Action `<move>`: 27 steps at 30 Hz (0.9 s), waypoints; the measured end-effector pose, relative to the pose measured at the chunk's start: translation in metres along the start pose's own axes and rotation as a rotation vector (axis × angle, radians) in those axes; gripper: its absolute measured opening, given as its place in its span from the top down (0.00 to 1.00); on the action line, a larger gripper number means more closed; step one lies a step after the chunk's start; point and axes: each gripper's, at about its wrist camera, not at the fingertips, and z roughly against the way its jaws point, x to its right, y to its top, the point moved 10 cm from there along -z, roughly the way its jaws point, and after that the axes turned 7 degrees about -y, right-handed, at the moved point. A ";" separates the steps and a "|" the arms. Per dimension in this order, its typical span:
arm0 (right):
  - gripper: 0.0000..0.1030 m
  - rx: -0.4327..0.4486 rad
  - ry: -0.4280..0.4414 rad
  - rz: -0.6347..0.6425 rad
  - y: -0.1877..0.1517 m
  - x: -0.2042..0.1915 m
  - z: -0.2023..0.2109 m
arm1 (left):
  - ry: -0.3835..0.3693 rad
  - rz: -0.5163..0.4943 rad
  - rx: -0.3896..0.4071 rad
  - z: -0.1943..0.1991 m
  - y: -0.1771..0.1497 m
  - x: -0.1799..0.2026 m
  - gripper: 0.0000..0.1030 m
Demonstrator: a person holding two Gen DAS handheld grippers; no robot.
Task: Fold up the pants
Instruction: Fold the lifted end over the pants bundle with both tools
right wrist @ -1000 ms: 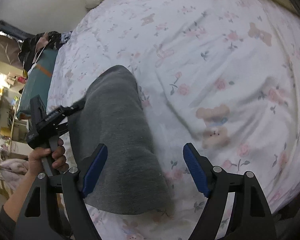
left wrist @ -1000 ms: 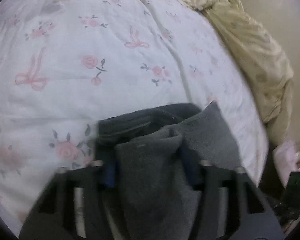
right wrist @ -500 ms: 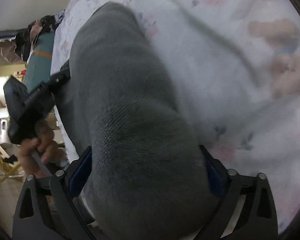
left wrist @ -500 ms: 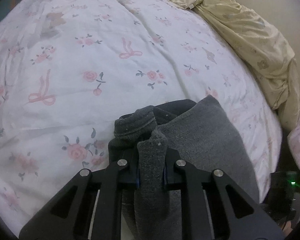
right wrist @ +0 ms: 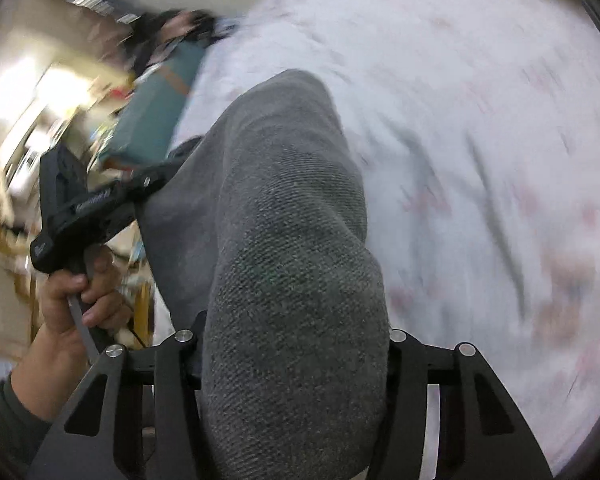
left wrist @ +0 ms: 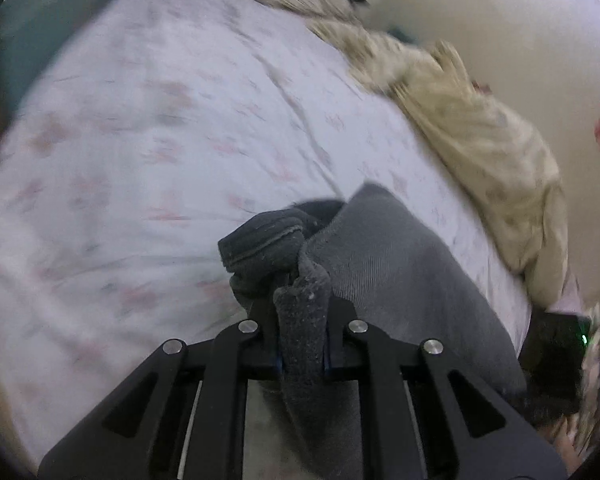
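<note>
Fingers point(left wrist: 260, 316): my left gripper point(left wrist: 302, 320) pinches grey pants point(left wrist: 400, 272) above bed point(left wrist: 140, 160); right gripper point(right wrist: 296, 340) clamps them too.

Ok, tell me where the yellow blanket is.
In the left wrist view, the yellow blanket lies bunched along the floral bedsheet's right edge, beyond the grey pants.
</note>
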 end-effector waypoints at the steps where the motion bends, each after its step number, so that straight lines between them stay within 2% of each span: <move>1: 0.48 -0.035 0.030 0.047 0.009 -0.008 -0.003 | 0.011 0.044 0.029 0.016 -0.004 -0.005 0.90; 3: 0.47 -0.115 0.060 0.136 0.021 -0.021 -0.017 | 0.047 0.117 0.089 0.054 -0.028 -0.015 0.90; 5: 0.47 -0.201 0.062 0.242 0.029 -0.034 -0.039 | 0.053 0.195 0.111 0.075 -0.060 -0.024 0.90; 7: 0.47 -0.270 0.048 0.320 0.028 -0.042 -0.064 | 0.098 0.265 0.087 0.076 -0.102 -0.039 0.90; 9: 0.46 -0.371 0.007 0.372 0.014 -0.039 -0.093 | 0.156 0.303 0.040 0.062 -0.129 -0.061 0.90; 11: 0.37 -0.439 -0.080 0.386 0.002 -0.023 -0.120 | 0.202 0.363 0.014 0.049 -0.141 -0.085 0.88; 13: 0.24 -0.421 -0.091 0.345 0.005 -0.014 -0.124 | 0.246 0.326 -0.025 0.042 -0.139 -0.095 0.80; 14: 0.21 -0.397 -0.084 0.301 0.005 -0.007 -0.120 | 0.276 0.296 -0.028 0.045 -0.136 -0.097 0.70; 15: 0.16 -0.382 -0.085 0.275 0.004 -0.001 -0.115 | 0.330 0.257 -0.048 0.049 -0.136 -0.100 0.52; 16: 0.12 -0.364 -0.102 0.245 0.002 0.008 -0.109 | 0.389 0.222 -0.060 0.055 -0.137 -0.104 0.41; 17: 0.09 -0.346 -0.119 0.215 0.000 0.015 -0.103 | 0.449 0.205 -0.064 0.063 -0.138 -0.111 0.18; 18: 0.07 -0.314 -0.126 0.176 0.000 0.022 -0.096 | 0.502 0.206 -0.067 0.070 -0.139 -0.118 0.06; 19: 0.07 -0.277 -0.129 0.126 -0.001 0.029 -0.085 | 0.533 0.220 -0.067 0.077 -0.138 -0.126 0.05; 23: 0.05 -0.168 -0.189 -0.137 -0.014 0.056 -0.053 | 0.457 0.297 0.011 0.093 -0.120 -0.133 0.05; 25: 0.05 -0.102 -0.160 -0.215 -0.026 0.054 -0.041 | 0.300 0.303 0.015 0.081 -0.107 -0.118 0.05; 26: 0.05 -0.085 -0.122 -0.264 -0.033 0.052 -0.037 | 0.250 0.293 -0.009 0.075 -0.108 -0.110 0.05; 27: 0.05 -0.080 -0.086 -0.304 -0.040 0.052 -0.036 | 0.196 0.263 -0.069 0.060 -0.111 -0.101 0.05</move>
